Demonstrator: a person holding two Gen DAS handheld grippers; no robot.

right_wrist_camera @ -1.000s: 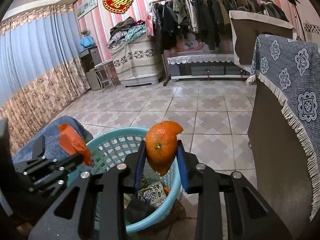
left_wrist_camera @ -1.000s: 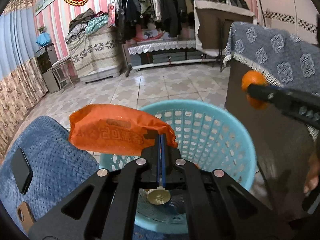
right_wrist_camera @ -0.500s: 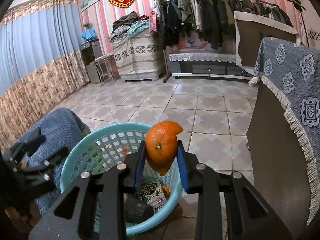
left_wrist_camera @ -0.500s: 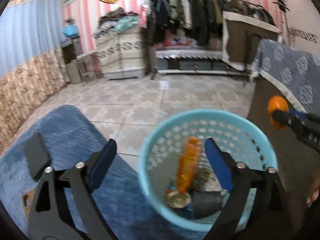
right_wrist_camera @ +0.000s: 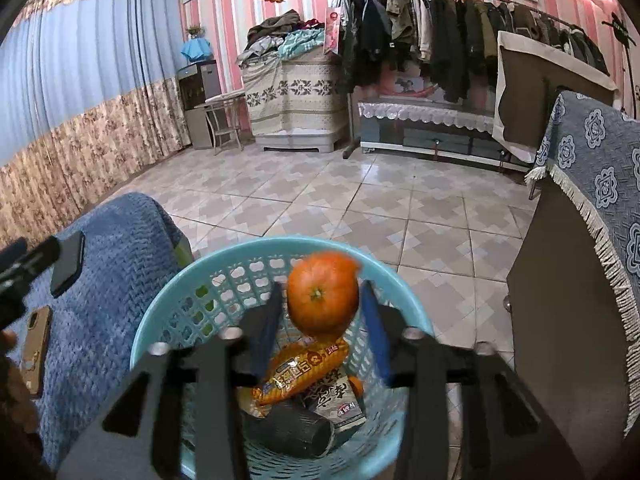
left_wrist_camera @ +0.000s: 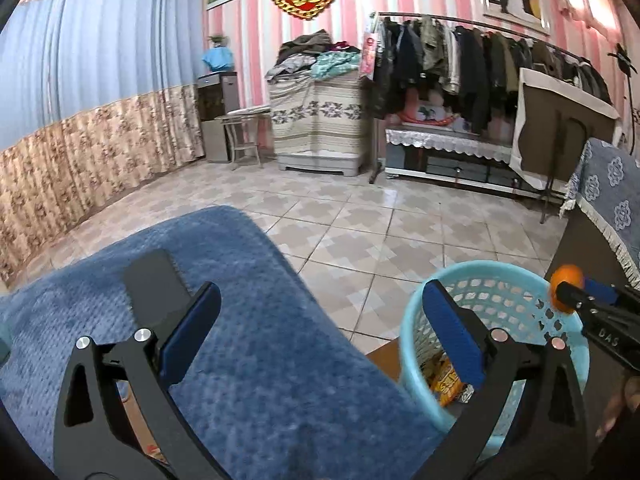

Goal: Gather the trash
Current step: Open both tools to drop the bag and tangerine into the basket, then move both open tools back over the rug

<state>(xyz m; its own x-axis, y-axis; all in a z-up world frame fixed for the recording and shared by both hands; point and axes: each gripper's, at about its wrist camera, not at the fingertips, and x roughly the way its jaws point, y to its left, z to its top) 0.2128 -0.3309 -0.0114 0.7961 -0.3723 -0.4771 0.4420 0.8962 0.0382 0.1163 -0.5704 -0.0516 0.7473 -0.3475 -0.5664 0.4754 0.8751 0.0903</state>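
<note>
Orange peel (right_wrist_camera: 322, 293) loose over basket rim (right_wrist_camera: 160, 320) | right claw (right_wrist_camera: 320, 320) opening | left claw (left_wrist_camera: 320, 320) wide, empty

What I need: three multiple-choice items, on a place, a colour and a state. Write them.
1. Where does the orange wrapper lie? A in the basket B on the blanket C on the floor
2. The basket's colour? A pink B turquoise C black
3. The left tongs are: A open and empty B shut on a phone C shut on the wrapper
A: it lies among the trash inside. B: its mesh wall is turquoise. A: the jaws have just been opening, with nothing between them.
</note>
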